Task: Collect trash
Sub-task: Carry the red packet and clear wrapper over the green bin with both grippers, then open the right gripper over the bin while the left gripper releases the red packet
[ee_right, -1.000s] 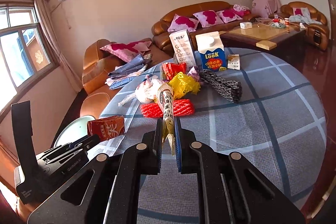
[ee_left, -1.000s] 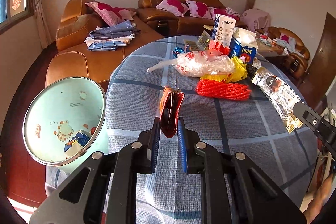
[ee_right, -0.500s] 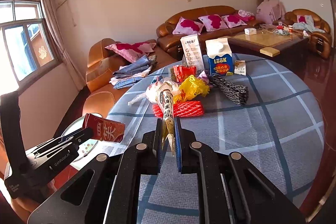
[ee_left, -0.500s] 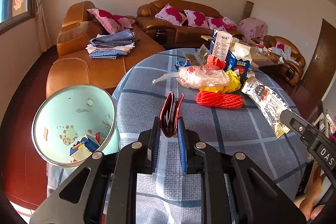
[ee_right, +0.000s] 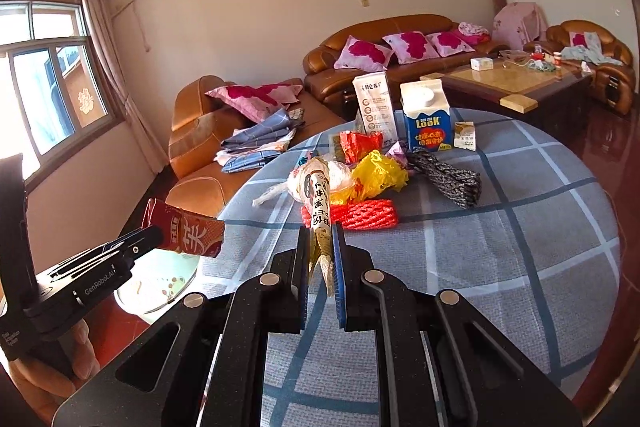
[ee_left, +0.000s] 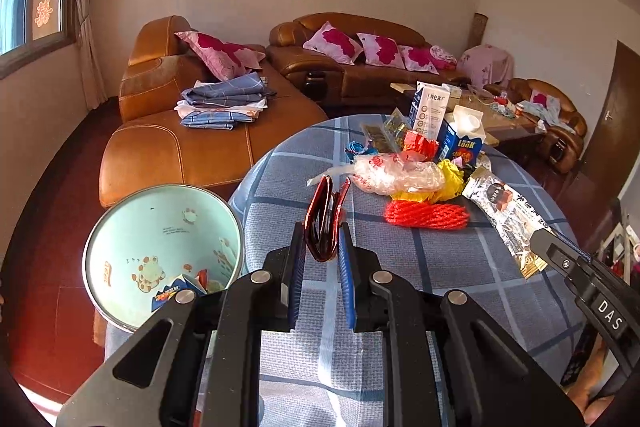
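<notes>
Checked table, bin at its edge.
Red carton [ee_left: 325, 217], clamped in the left gripper [ee_left: 322, 255], is held right of the bin [ee_left: 162, 251]; a wrapper [ee_right: 320, 223] is pinched by the right gripper [ee_right: 321, 259].

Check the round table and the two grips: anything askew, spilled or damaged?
Nothing spilled. The flattened red drink carton in the left gripper is crushed. The right gripper pinches the long printed snack wrapper by one end. The blue milk carton and white carton stand upright behind loose wrappers.

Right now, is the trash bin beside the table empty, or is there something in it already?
Not empty. The left wrist view looks down into the trash bin: a few pieces of packaging lie at its bottom, and most of its inside is still bare.
</notes>
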The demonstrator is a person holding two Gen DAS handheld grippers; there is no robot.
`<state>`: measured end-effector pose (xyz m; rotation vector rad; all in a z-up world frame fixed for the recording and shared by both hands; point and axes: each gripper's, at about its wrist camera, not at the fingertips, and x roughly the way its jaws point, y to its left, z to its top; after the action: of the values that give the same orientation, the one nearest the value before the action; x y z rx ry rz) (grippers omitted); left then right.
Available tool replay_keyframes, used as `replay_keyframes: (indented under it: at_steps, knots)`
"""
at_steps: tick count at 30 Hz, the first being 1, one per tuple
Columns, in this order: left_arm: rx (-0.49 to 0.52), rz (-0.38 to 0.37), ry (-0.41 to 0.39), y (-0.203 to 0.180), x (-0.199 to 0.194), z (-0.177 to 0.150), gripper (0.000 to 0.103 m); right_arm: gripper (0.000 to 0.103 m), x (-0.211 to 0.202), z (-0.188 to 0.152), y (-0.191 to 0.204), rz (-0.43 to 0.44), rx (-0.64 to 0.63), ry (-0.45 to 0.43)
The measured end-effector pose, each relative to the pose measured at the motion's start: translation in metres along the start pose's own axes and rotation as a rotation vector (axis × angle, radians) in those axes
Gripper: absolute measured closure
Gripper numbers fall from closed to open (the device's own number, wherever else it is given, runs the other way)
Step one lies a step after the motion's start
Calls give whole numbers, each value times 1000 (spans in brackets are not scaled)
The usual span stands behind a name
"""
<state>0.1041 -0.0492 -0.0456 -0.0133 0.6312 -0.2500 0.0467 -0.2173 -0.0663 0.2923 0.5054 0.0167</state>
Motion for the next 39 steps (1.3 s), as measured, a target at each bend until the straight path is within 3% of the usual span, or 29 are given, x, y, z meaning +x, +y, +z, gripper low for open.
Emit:
replay_keyframes:
  at_steps: [19,27,39]
  knots:
    - [-110,175,-66,90,-24,7,87,92,24,9,101,136,-148,20]
    - [-177,231,-44,130,-16,-1,87,92,43,0,145,174,-218,61]
    - [-245,255,6,159,6,-11,87,92,75,-13,186,199,-278,126]
